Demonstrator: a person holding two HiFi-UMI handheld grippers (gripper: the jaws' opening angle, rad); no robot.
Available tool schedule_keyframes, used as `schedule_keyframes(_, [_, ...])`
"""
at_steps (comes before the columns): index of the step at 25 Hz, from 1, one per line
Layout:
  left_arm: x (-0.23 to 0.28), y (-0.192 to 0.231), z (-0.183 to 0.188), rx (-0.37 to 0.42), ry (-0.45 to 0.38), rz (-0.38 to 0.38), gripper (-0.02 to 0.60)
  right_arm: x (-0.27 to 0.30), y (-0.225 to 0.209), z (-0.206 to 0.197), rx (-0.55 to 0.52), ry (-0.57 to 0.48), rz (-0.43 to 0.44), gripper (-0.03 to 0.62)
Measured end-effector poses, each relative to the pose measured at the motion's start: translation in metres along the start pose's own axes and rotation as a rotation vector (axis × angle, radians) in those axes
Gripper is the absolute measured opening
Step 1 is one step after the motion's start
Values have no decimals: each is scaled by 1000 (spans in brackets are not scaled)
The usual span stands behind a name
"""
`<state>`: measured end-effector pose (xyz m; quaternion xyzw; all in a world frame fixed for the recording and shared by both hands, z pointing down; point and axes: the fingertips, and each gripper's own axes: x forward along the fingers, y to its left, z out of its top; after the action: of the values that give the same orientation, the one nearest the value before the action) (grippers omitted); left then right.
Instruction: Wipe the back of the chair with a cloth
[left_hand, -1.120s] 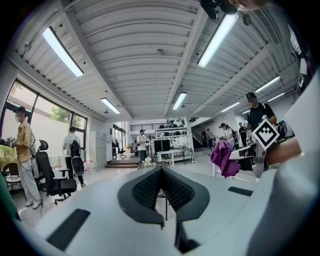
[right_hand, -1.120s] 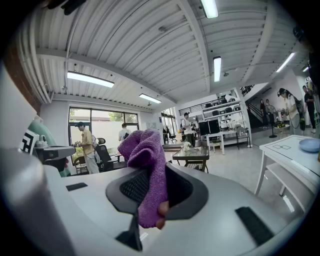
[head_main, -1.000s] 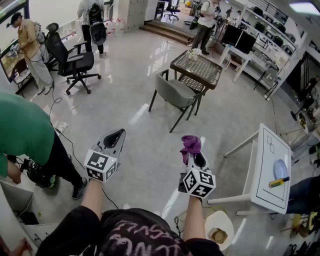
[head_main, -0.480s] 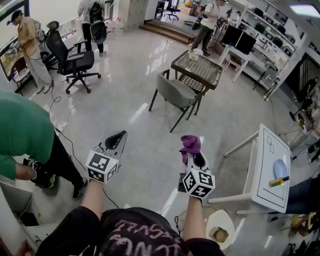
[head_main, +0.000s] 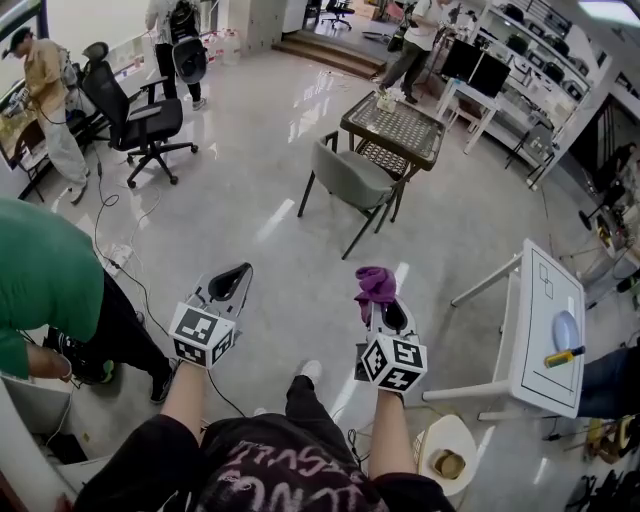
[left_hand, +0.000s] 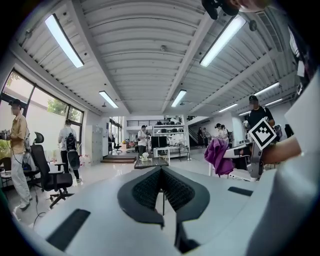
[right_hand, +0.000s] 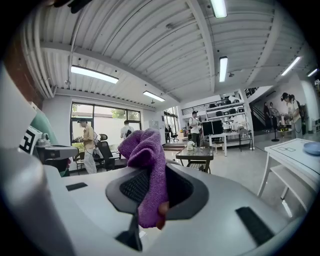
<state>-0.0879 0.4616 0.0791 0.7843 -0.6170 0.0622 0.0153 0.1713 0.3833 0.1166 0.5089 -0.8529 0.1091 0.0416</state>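
Cloth (head_main: 376, 284), purple, is clamped in the fingers of the right gripper (head_main: 381, 306) and bunched above their tips. The left gripper (head_main: 231, 277) has its fingers together with nothing between them. The grey chair (head_main: 345, 178) stands well ahead at the tabletop (head_main: 400, 130), backrest toward the person. Recommended: close the gap first, hold the clamp firm, then lay the loose bunch flat on the backrest.

1. Your cloth (head_main: 376, 283) looks like soft, fuzzy purple fabric, matt.
2. Your right gripper (head_main: 386, 318) has a smooth, matt grey plastic shell and black ribbed pads (right_hand: 134, 186).
3. The chair (head_main: 348, 180) wears matt grey upholstery.
4. The floor (head_main: 250, 170) under you is glossy and reflective.
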Motion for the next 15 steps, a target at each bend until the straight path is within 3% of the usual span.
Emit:
schedule_keyframes(8, [61,30,-15,23,49,-4,9,77,-20,-1,30,4,14,89])
schedule_keyframes(15, [149,65,-27,19,81,11,9,168,-57,1,26,26,30,89])
